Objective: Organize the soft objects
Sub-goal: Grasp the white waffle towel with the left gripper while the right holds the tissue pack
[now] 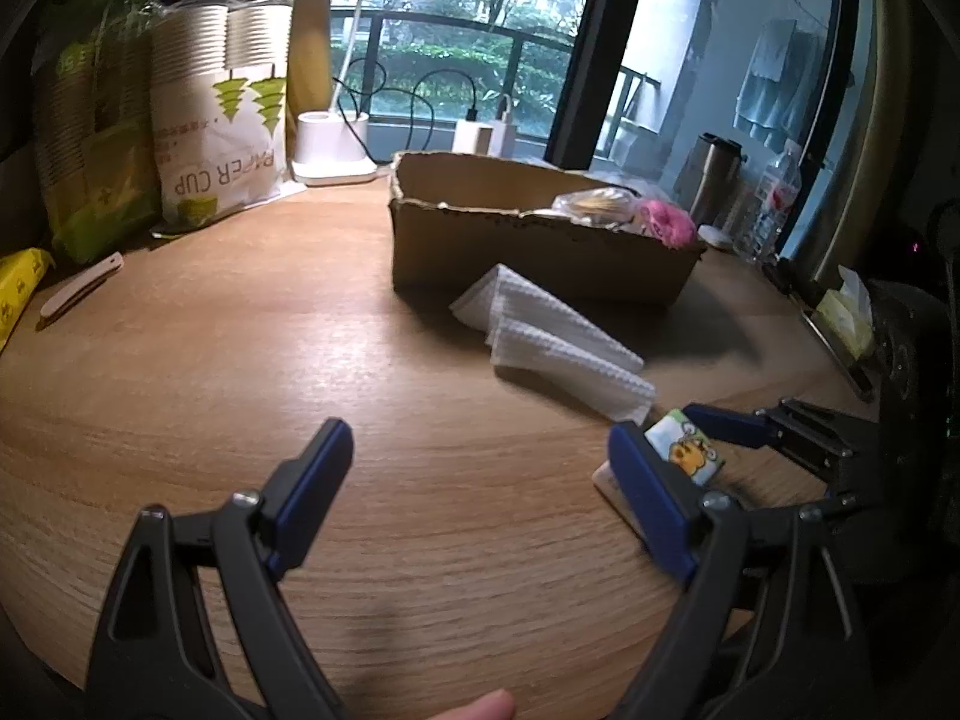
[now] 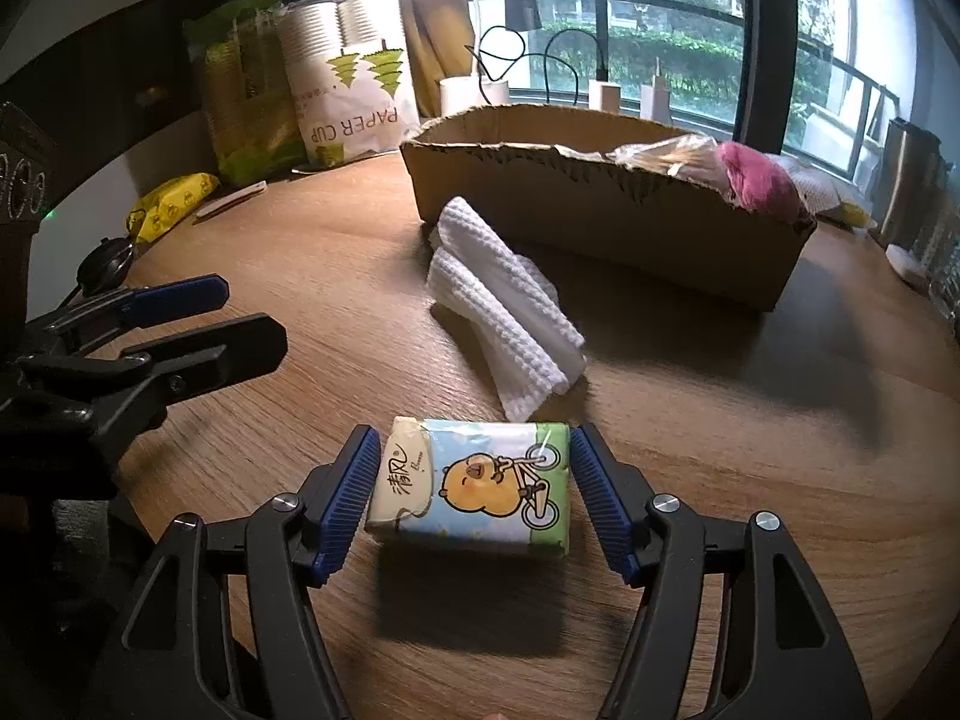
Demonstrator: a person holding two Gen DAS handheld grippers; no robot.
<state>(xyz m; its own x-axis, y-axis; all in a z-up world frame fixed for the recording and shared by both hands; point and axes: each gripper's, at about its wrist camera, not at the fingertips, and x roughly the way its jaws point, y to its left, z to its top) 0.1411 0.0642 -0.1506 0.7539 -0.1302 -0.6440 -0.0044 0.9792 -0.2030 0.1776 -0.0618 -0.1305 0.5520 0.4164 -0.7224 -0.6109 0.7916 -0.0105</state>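
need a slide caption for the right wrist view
Right gripper straddling a tissue pack on the wooden table, white cloth and cardboard box beyond.

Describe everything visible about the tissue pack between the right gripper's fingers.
The tissue pack is a small soft rectangular packet in glossy plastic wrap, printed with a yellow cartoon animal on a bicycle over pale blue, with green edging and a cream end panel bearing characters. It appears raised above the wooden table, casting a shadow below. The right gripper flanks its short ends, pads at or near the wrap. The white cloth lies just beyond.
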